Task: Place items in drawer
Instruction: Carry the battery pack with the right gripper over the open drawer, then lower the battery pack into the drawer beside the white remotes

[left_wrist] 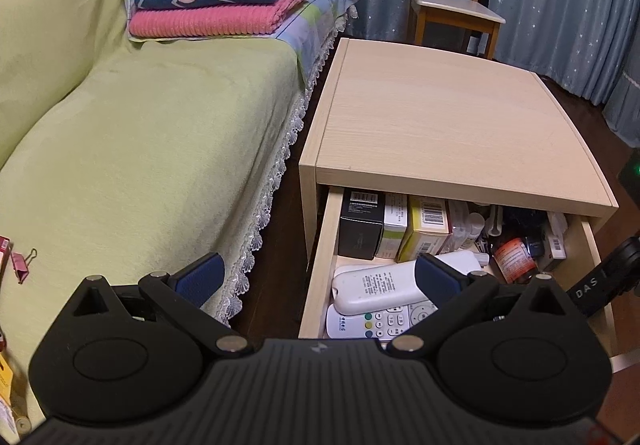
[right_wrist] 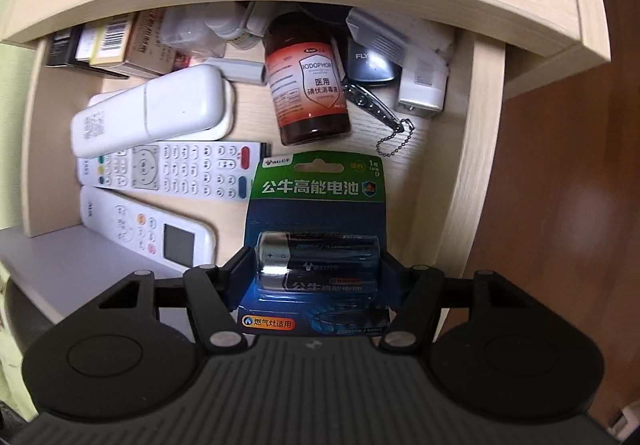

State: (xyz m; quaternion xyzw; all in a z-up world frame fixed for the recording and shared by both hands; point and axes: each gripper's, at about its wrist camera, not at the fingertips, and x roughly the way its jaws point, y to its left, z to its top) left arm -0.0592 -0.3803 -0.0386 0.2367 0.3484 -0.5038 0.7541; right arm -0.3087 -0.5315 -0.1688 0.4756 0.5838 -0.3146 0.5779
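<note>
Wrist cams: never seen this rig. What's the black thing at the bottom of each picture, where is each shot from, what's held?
No robot here: a person carries a handheld two-finger gripper in each hand, and a fisheye camera on each looks forward along the fingers. The black shape at the bottom is the gripper itself.

Left wrist view: the left gripper is open and holds nothing, hovering between a green-covered sofa and a wooden bedside cabinet with its drawer pulled out.

Right wrist view: the right gripper is shut on a battery pack, above the drawer. Inside lie remote controls, a brown iodophor bottle, boxes and a nail clipper.
</note>
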